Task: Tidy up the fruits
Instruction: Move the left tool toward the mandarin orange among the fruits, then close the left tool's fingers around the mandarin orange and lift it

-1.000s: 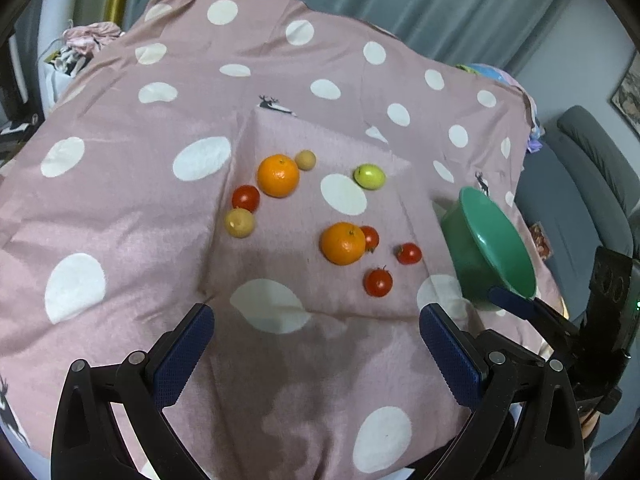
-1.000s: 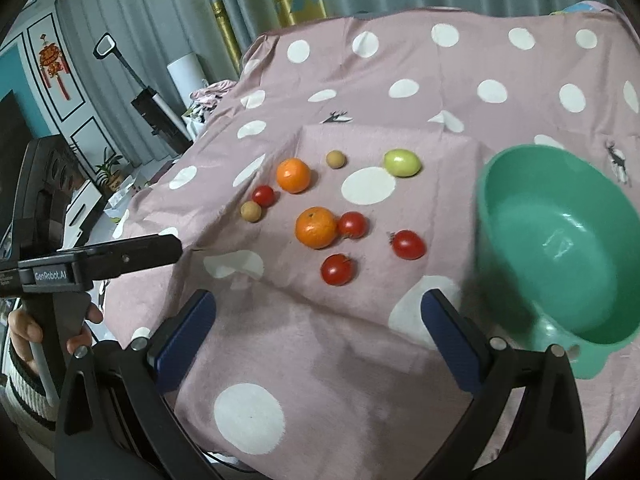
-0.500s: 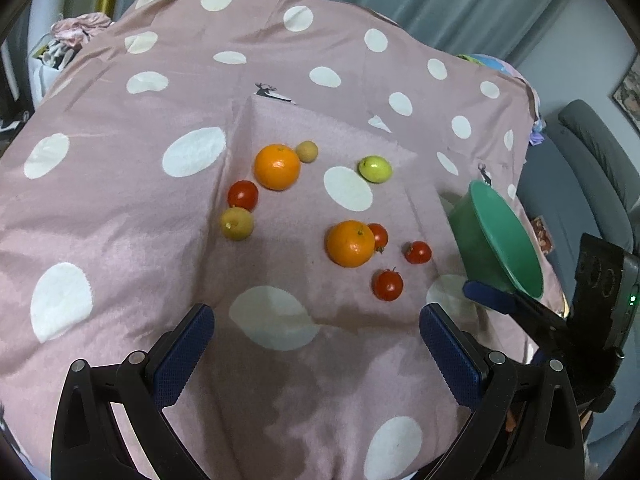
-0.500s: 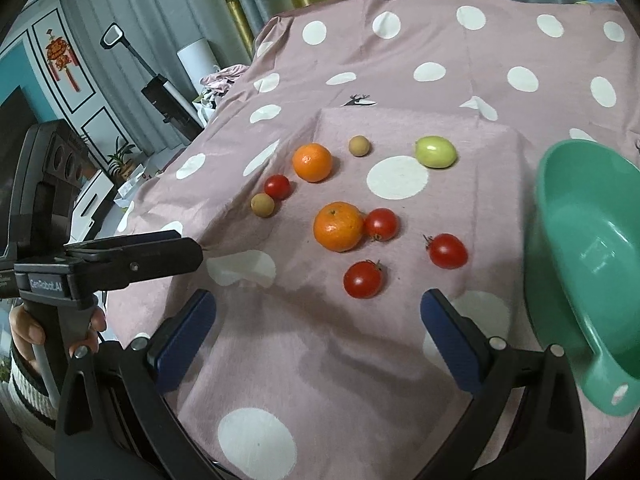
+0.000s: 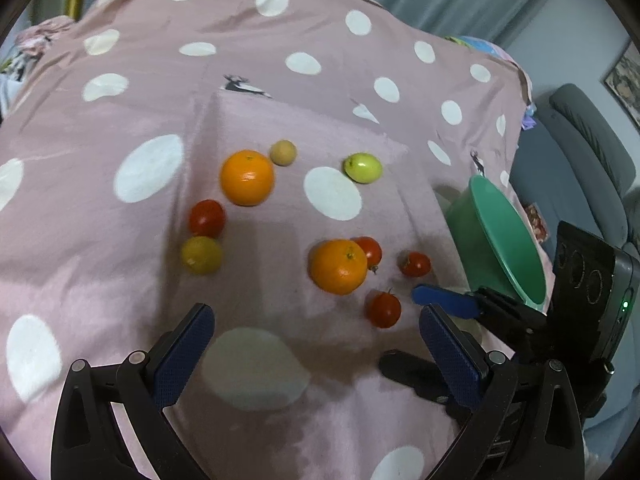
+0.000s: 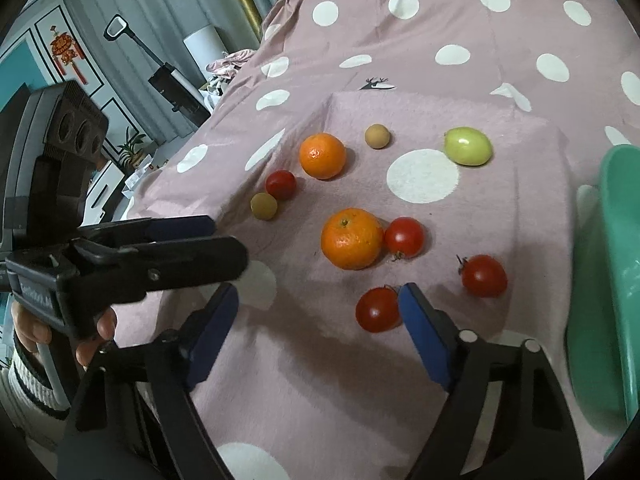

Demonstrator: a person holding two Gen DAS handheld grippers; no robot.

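Fruit lies scattered on a pink spotted cloth (image 5: 280,120): two oranges (image 6: 352,238) (image 6: 322,155), several red tomatoes, a green fruit (image 6: 468,146) and two small tan fruits. A green bowl (image 6: 616,280) (image 5: 508,240) stands to the right. My right gripper (image 6: 319,294) is low over the cloth and its jaws are closing. The nearest tomato (image 6: 378,309) (image 5: 384,310) lies just inside its right fingertip, and the pads do not press on it. My left gripper (image 5: 316,320) hangs open and empty, short of the near orange (image 5: 339,266).
In the right wrist view the left gripper's body (image 6: 132,256) and the hand holding it fill the left side. A grey armchair (image 5: 592,152) stands beyond the bowl. Curtains hang behind the table, and furniture and clutter (image 6: 168,80) sit to the left.
Both grippers have moved forward and down toward the fruit. The right gripper's jaws have narrowed. The bowl has slid to the right edge of the right wrist view.
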